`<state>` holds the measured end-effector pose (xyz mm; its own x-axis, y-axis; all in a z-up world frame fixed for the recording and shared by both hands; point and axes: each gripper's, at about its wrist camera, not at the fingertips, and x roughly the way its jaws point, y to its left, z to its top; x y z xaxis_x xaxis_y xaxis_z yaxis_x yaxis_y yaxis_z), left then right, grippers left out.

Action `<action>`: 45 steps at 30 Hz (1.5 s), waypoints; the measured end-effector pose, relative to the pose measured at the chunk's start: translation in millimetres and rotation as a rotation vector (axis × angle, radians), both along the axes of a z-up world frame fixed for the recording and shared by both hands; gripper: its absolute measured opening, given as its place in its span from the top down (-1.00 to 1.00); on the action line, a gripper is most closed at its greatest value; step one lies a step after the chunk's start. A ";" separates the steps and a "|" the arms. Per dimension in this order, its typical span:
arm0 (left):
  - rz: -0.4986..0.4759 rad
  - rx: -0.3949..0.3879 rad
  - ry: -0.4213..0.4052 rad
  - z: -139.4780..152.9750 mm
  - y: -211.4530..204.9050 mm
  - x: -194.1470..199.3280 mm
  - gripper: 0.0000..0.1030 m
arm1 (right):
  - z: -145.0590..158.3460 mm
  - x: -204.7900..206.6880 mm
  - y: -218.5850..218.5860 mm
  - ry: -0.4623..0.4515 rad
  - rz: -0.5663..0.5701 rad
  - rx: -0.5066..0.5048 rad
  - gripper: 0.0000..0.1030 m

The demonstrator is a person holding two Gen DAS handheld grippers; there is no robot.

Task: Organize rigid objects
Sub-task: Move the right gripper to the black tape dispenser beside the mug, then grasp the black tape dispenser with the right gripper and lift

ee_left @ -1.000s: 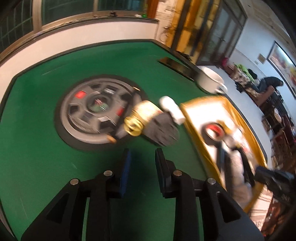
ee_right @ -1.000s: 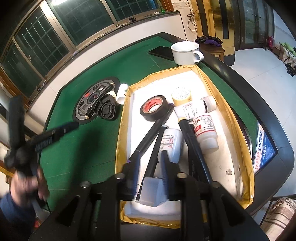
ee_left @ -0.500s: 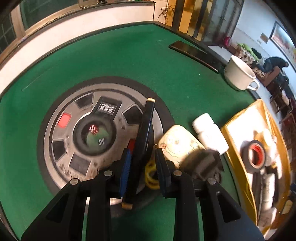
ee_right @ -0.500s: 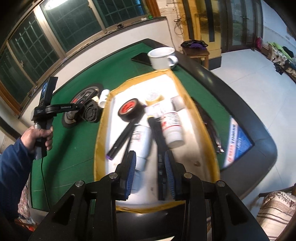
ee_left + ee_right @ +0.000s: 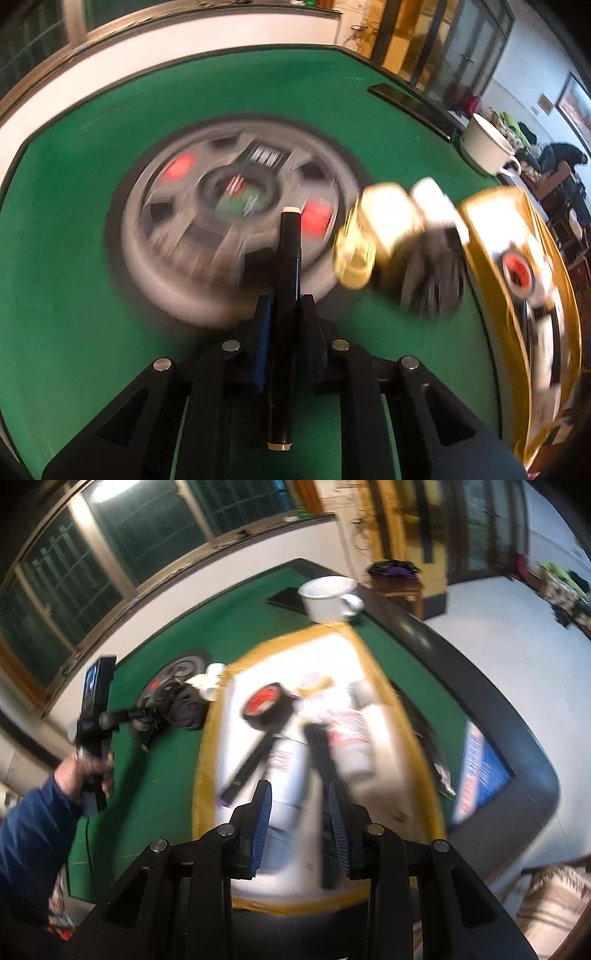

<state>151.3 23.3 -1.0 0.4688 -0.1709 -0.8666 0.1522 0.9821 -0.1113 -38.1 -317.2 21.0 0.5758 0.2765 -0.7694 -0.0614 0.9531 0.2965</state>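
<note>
Worktop (image 5: 74,258): matt green felt. Mug (image 5: 327,598): glossy white ceramic. Pen (image 5: 288,280): smooth black plastic. Fingers (image 5: 263,823): ribbed blue pads. Tape roll (image 5: 267,707): glossy black.

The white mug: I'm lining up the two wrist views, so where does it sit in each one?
Left wrist: the white mug is at the far right, beyond the yellow tray, blurred.
Right wrist: it is at top centre, just beyond the tray's far end.
Shared landmark: the tape roll with its red core, lying in the tray.
</note>
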 end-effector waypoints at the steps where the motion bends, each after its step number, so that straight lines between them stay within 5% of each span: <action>1: 0.007 0.001 0.003 -1.0 5.1 -11.3 0.75 | 1.0 4.8 6.5 0.004 0.024 0.013 0.44; 7: 0.100 -0.050 0.008 -6.0 37.7 -90.5 0.75 | 8.4 44.0 68.7 0.016 0.223 0.036 0.04; 11: 0.119 -0.050 0.012 -6.5 42.1 -106.9 0.75 | 5.3 74.8 119.7 0.032 0.368 -0.008 -0.07; 21: 0.122 -0.022 0.010 -3.3 36.7 -113.4 0.75 | -28.7 135.5 204.8 -0.014 0.555 -0.383 -0.09; 29: 0.131 -0.005 0.001 -4.7 33.3 -111.5 0.75 | -49.6 152.8 223.2 -0.066 0.587 -0.522 -0.15; 30: 0.131 -0.004 -0.002 -4.7 33.2 -111.3 0.75 | -50.3 153.1 224.5 -0.075 0.586 -0.539 -0.11; 33: 0.123 0.003 -0.008 -5.0 32.8 -112.9 0.75 | -45.6 152.6 221.7 -0.029 0.588 -0.468 0.72; 40: 0.112 -0.002 -0.007 -4.3 34.2 -114.1 0.75 | -26.2 115.0 217.0 -0.041 0.596 -0.372 0.74; 42: 0.107 0.000 -0.008 -4.2 34.2 -114.4 0.75 | -24.8 118.4 213.6 -0.049 0.588 -0.368 0.59; 43: 0.104 0.001 -0.009 -4.4 34.0 -114.8 0.75 | -25.7 122.6 210.7 -0.044 0.582 -0.367 0.23; 45: 0.100 0.004 -0.009 -4.3 33.7 -115.9 0.75 | -27.0 131.0 201.4 -0.045 0.565 -0.359 -0.13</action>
